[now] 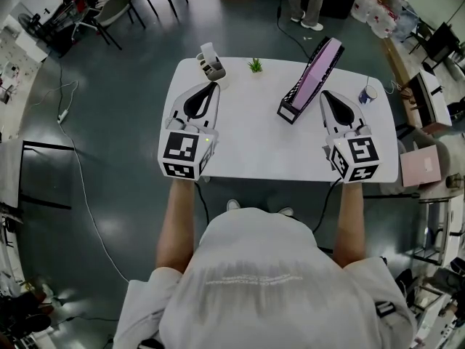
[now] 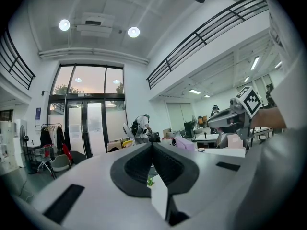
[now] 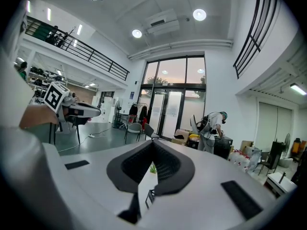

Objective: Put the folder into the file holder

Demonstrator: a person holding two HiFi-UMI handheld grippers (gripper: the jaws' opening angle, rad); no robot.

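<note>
A pink folder (image 1: 320, 65) stands slanted in a black file holder (image 1: 291, 108) at the back right of the white table (image 1: 254, 147). My left gripper (image 1: 212, 86) hovers over the table's left side, shut and empty. My right gripper (image 1: 325, 94) hangs just right of the file holder, also shut with nothing in it. In the left gripper view the jaws (image 2: 152, 145) meet at the tip, and the right gripper (image 2: 231, 118) shows at the right. The right gripper view shows its closed jaws (image 3: 154, 143), with the left gripper (image 3: 79, 110) at the left.
A white desk organiser (image 1: 211, 63) and a small green plant (image 1: 255, 65) sit at the table's far edge. A blue cup (image 1: 367, 94) stands near the right corner. Chairs, cables and a pink box (image 1: 421, 166) surround the table, and a person stands behind it.
</note>
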